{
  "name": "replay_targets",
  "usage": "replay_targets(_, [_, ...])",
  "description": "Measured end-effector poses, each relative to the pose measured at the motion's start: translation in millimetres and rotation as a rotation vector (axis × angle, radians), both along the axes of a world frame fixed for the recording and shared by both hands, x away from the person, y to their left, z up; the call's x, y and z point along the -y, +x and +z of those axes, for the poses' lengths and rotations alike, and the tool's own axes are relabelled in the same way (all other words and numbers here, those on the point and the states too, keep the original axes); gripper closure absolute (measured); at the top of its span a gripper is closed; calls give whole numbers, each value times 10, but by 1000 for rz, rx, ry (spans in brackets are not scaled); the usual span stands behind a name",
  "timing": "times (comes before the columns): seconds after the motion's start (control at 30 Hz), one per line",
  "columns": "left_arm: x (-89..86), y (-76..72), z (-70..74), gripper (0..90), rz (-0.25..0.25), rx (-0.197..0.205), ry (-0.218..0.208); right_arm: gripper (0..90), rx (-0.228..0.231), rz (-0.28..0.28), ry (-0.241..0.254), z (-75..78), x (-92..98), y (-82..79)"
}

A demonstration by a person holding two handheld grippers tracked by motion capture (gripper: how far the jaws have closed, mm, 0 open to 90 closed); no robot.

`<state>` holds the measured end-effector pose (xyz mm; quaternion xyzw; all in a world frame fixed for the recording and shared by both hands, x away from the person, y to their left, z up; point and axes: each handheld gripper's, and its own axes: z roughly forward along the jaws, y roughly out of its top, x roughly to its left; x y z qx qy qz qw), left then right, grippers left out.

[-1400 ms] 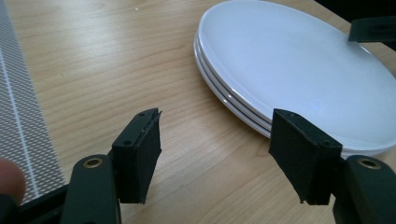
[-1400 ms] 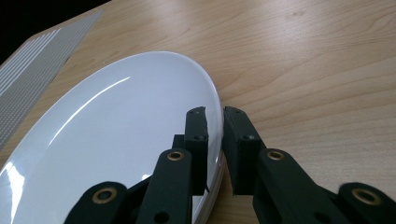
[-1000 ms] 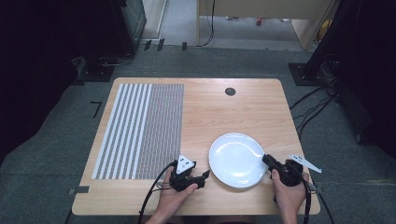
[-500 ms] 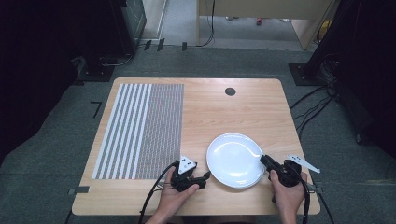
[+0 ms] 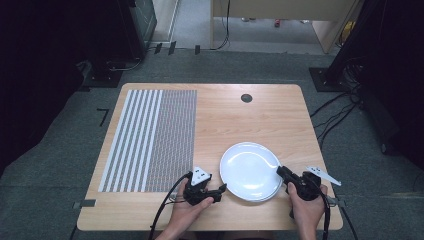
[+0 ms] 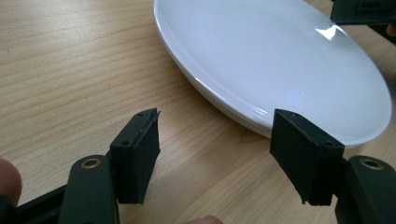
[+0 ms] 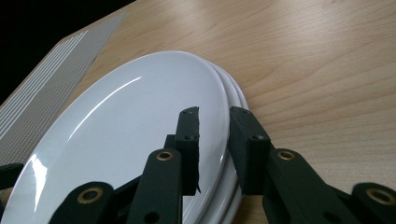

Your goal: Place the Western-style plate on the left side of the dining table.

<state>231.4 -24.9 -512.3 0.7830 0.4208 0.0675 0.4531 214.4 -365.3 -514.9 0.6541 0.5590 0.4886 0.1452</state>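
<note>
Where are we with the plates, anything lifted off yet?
Done: right gripper has its fingers straddling the top plate rim of the stack. In hand: left gripper is open beside the plates, not touching. Left: nothing lifted; the plates sit together on the table.

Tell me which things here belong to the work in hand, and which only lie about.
In the work:
- white plates, stacked
- right gripper, jaws over the plates' rim
- left gripper, open beside them

Lying about:
- striped mat
- round black hole in the table
</note>
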Motion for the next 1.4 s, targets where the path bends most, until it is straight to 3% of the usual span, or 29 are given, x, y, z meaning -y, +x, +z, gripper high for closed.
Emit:
replay_targets(0.47, [-12, 29, -4, 293, -1, -18, -19, 734, 2, 6, 4, -3, -12, 8])
replay_targets(0.67, [-11, 49, -32, 263, -4, -43, -22, 707, 15, 6, 37, -30, 7, 15])
replay_targets(0.83, [-17, 61, -34, 264, -4, -59, -30, 746, 12, -8, 63, -46, 26, 15])
replay_targets(0.93, [-25, 67, -29, 266, 7, -56, -29, 752, 8, -9, 64, -44, 28, 14])
replay_targets(1.03, [-72, 80, -22, 263, 76, -33, -26, 757, 2, -3, 66, -40, 29, 11])
replay_targets(1.1, [-121, 107, -26, 265, 111, -45, -43, 757, 0, 2, 65, -38, 22, 10])
replay_targets(1.4, [-150, 119, -8, 265, 96, -48, -74, 756, -6, 19, 54, -35, -7, 13])
